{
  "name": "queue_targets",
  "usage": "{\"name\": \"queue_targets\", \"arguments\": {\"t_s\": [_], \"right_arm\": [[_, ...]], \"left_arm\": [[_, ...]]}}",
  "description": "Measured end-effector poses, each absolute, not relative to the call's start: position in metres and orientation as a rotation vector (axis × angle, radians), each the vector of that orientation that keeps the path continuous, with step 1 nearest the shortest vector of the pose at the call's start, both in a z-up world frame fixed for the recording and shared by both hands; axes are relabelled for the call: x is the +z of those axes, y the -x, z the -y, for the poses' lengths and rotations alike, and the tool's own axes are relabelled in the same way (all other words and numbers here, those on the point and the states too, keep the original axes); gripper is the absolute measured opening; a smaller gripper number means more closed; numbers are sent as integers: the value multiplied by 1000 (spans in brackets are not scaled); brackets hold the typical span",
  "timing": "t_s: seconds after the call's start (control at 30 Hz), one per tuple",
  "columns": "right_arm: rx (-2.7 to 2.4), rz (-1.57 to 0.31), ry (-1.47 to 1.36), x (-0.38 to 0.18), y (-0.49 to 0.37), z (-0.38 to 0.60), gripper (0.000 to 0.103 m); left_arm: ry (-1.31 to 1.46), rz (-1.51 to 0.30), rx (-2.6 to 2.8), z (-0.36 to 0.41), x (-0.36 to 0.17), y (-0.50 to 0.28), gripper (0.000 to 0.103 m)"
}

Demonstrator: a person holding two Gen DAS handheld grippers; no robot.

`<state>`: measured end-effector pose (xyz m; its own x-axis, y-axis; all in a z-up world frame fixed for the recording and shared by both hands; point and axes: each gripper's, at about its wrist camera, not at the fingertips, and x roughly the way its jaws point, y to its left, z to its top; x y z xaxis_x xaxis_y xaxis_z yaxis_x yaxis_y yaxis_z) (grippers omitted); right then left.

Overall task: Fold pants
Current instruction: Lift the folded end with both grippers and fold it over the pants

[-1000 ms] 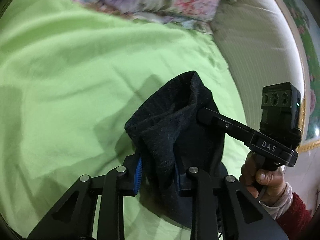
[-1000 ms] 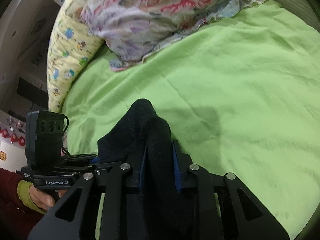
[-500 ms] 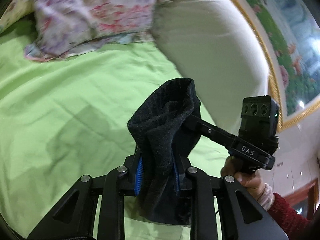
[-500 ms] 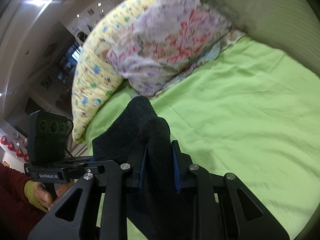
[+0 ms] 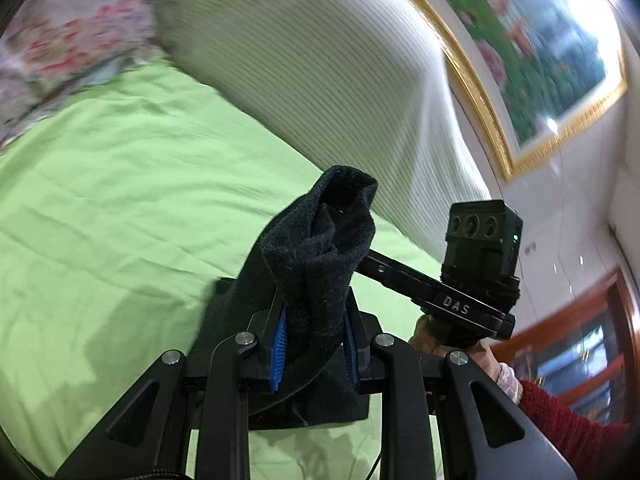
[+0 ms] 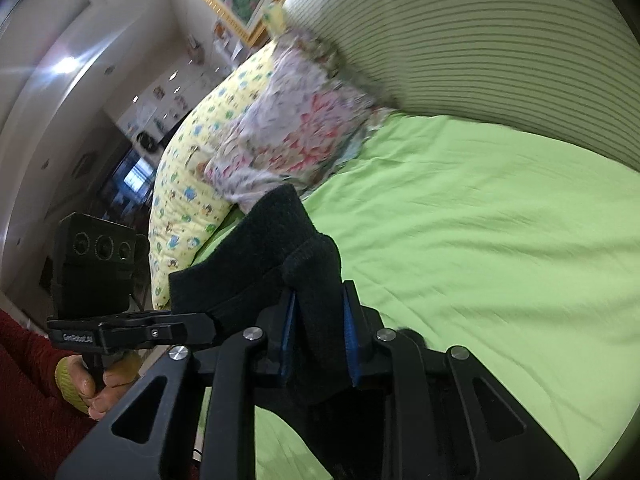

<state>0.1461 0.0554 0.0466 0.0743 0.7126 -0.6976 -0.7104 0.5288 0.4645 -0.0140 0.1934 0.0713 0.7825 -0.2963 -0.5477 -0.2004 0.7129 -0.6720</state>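
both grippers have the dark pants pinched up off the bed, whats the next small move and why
Probably carry the black fuzzy pants forward and lower them onto the green bedsheet. The left gripper and right gripper each clamp a bunched edge, the fabric hangs below, and the sheet ahead lies open.

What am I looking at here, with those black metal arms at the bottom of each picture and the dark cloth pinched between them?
There is no robot. A person holds a two-finger clamp in each hand, and each clamp carries a wide-angle camera looking forward along its fingers. One picture comes from the left gripper, the other from the right gripper; each also shows the other tool beside it, with the hand gripping its handle. Both grippers are shut on the same black pants, a thick, soft fabric, lifted above a bed with a green sheet. At the head of the bed lie a floral pillow, a yellow patterned pillow and a ribbed pale headboard. The pictures are somewhat blurred.
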Motion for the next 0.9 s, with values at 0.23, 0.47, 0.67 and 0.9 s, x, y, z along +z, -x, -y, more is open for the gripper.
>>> {"name": "queue_targets", "arguments": {"t_s": [0.23,0.47,0.67,0.9], "right_arm": [[971,-1027,-71,44,-135,2,19],[896,-1019,-136,35,-123,45,16],[858,-1022,-181,25,-114,73,15],[810,-1033,-207,14,-109,96,15]], "left_arm": [[737,-764,-156,-135,65,-10,23],[685,-824,-210,-99,54,-28,23],[629,-879,-250,-72,43,-38,23],[572,-938,-283,-43,27,-53,23]]}}
